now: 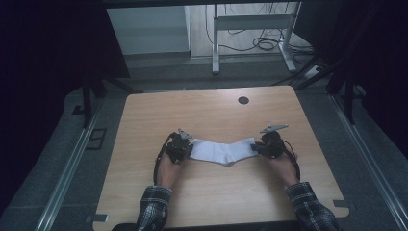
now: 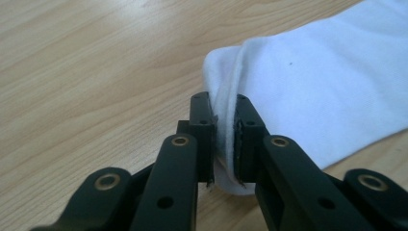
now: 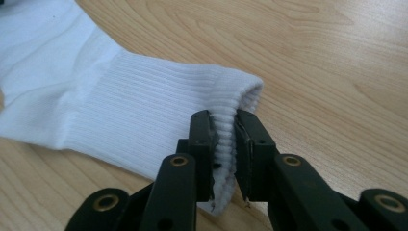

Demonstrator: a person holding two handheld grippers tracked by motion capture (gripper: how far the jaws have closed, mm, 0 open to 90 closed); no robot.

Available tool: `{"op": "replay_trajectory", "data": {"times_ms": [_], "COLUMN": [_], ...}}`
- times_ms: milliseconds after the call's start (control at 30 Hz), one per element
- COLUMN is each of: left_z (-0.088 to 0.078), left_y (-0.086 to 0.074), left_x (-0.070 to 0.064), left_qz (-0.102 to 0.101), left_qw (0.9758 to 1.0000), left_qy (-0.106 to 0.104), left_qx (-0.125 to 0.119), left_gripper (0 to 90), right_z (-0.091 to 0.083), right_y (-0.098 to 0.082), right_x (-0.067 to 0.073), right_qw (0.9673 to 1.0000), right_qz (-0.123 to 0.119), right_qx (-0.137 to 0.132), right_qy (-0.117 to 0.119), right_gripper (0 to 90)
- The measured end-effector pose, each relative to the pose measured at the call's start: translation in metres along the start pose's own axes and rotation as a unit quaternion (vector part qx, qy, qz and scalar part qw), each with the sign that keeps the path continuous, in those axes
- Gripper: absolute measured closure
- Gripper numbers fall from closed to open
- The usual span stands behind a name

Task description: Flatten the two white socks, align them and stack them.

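A white sock [image 1: 221,151] lies stretched across the middle of the wooden table [image 1: 202,110], sagging a little in its middle. My left gripper [image 1: 186,147] holds its smooth toe end at the left, and in the left gripper view the jaws [image 2: 225,127] pinch a folded edge of the sock [image 2: 312,86]. At the right, my right gripper [image 1: 256,147] has the other end. The right gripper view has its jaws [image 3: 223,142] closed on the ribbed cuff of the sock [image 3: 120,106], low over the tabletop.
A small black round hole [image 1: 243,100] sits near the table's far edge. Beyond the table stand a metal desk frame [image 1: 215,43] and floor cables [image 1: 262,43]. Plaid sleeves [image 1: 154,207] come in from the near edge.
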State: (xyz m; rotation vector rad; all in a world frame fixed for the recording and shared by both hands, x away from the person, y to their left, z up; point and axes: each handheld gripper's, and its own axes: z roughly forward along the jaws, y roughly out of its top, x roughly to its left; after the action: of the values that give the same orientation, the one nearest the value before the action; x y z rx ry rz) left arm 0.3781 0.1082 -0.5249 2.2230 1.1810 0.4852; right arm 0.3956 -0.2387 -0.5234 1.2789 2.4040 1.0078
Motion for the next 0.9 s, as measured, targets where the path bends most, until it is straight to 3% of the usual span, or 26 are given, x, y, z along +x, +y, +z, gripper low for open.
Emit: {"op": "replay_trajectory", "data": {"times_ms": [100, 233, 333, 500, 767, 900], "left_z": [0.003, 0.003, 0.0, -0.009, -0.023, -0.032], "left_y": [-0.002, -0.003, -0.003, -0.005, -0.012, -0.015], "left_x": [0.001, 0.002, 0.005, 0.009, 0.009, 0.007], "left_qz": [-0.01, -0.017, -0.032, -0.054, -0.062, -0.058], "left_qw": [0.9999, 0.9991, 0.9987, 0.9975, 0.9952, 0.9948], "left_qy": [0.014, 0.037, 0.035, -0.009, -0.043, -0.049], "left_qx": [-0.004, -0.009, -0.019, -0.044, -0.063, -0.067], "left_gripper": [70.4, 50.0, 36.0, 28.3, 20.9, 19.0], "right_z": [0.001, -0.001, -0.003, -0.008, -0.02, -0.027], "right_y": [-0.001, 0.0, 0.0, 0.0, 0.001, 0.0], "right_x": [-0.002, -0.003, -0.003, 0.0, 0.01, 0.013], "right_qw": [1.0, 1.0, 0.9999, 0.9999, 0.9995, 0.9991], "right_qz": [0.006, 0.0, 0.001, -0.003, -0.017, -0.026], "right_qx": [-0.004, -0.004, -0.01, -0.016, -0.02, -0.023], "right_qy": [0.002, -0.004, -0.004, -0.001, 0.017, 0.023], "right_gripper": [73.1, 65.8, 60.7, 52.6, 44.3, 39.7]}}
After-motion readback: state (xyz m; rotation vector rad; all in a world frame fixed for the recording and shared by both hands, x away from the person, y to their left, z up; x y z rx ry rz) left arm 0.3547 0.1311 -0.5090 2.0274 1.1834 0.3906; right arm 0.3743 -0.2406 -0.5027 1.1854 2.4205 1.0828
